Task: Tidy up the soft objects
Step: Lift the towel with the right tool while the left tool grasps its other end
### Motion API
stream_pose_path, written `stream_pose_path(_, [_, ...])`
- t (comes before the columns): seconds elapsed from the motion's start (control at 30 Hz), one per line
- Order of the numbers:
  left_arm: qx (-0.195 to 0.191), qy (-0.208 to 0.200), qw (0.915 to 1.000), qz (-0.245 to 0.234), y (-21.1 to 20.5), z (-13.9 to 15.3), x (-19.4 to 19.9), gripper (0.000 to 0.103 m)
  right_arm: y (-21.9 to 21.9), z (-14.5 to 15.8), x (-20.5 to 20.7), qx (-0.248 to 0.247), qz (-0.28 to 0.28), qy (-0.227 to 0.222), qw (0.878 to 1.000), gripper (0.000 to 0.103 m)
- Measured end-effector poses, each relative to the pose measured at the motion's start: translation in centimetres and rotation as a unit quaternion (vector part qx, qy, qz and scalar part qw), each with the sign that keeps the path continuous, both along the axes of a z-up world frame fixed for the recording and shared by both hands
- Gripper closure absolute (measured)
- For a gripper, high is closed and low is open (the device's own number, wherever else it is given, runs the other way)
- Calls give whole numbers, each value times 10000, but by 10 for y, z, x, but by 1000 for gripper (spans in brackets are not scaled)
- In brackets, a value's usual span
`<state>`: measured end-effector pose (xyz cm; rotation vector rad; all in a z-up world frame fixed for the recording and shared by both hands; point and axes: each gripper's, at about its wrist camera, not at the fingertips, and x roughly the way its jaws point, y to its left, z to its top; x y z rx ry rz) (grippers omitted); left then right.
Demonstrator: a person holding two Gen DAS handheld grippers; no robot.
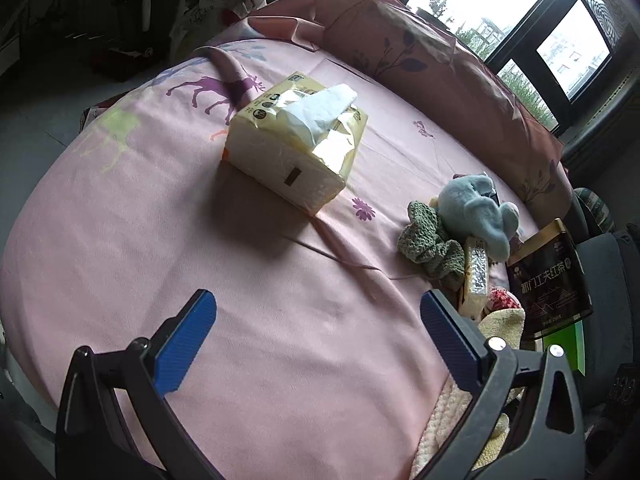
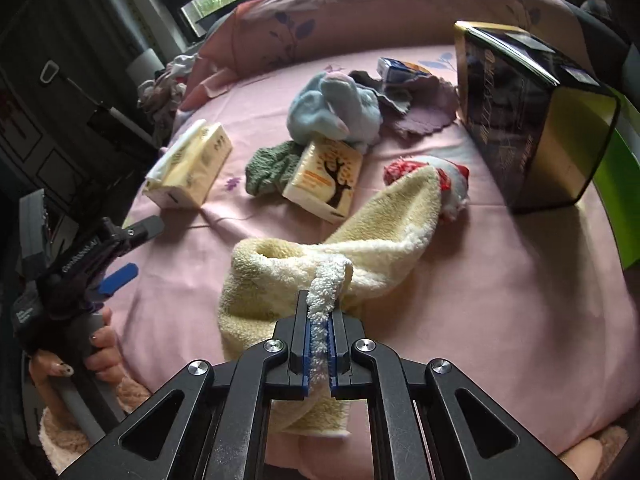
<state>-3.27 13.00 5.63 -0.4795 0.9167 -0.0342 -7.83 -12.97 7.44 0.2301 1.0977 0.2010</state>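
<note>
My right gripper is shut on the edge of a cream fluffy towel and holds it bunched over the pink bed sheet. The towel also shows in the left wrist view. My left gripper is open and empty above the sheet; it also shows in the right wrist view. A blue plush toy, a green knitted cloth, a red-and-white soft item and a purple cloth lie beyond the towel.
A large tissue pack lies mid-bed. A small tissue pack with a tree print leans by the plush. A dark tea tin stands at the right. A pink pillow lines the far edge.
</note>
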Motion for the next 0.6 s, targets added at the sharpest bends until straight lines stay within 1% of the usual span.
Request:
stream_pose_path(0.13, [-138, -74, 9985, -523, -29, 2, -17, 1, -14, -13, -1, 135, -56, 290, 9995, 95])
stream_pose_path(0.17, [-146, -98, 9976, -672, -37, 3, -23, 1, -16, -12, -2, 140, -61, 325, 9994, 91])
stream_pose_path(0.2, [-150, -106, 9965, -817, -46, 3, -29, 1, -19, -10, -2, 145, -67, 331, 9993, 82])
stream_pose_path(0.23, [-165, -95, 9953, -953, -54, 2, -35, 1, -22, -7, -2, 144, -91, 303, 9994, 74])
stream_pose_path(0.27, [-189, -79, 9939, -1083, -62, 1, -41, 1, -27, -3, -2, 137, -133, 242, 9995, 55])
stream_pose_path(0.3, [-229, -66, 9923, -1212, -70, 0, -46, 1, -33, 3, -3, 137, -208, 142, 9996, 39])
stream_pose_path(0.33, [-264, -52, 9906, -1343, -77, -2, -51, 1, -40, 9, -4, 146, -308, 17, 9994, 34])
stream_pose_path(0.37, [-259, -42, 9887, -1476, -84, -3, -55, 1, -46, 15, -5, 161, -392, -109, 9990, 31])
stream_pose_path(0.4, [-214, -34, 9872, -1583, -90, -4, -58, 1, -51, 21, -4, 175, -442, -210, 9986, 31])
stream_pose_path(0.43, [-134, -34, 9861, -1658, -96, -5, -59, 1, -55, 26, -3, 201, -455, -288, 9983, 31])
stream_pose_path(0.47, [-38, -58, 9849, -1730, -102, -6, -61, 1, -58, 30, 0, 242, -446, -341, 9981, 28])
stream_pose_path(0.5, [36, -78, 9835, -1805, -107, -7, -62, 1, -60, 32, 3, 276, -416, -363, 9981, 23])
stream_pose_path(0.57, [87, -45, 9813, -1922, -116, -9, -62, 1, -58, 35, 9, 370, -297, -410, 9980, 20])
stream_pose_path(0.6, [27, -40, 9807, -1956, -117, -11, -63, 1, -55, 35, 12, 437, -188, -451, 9979, 20])
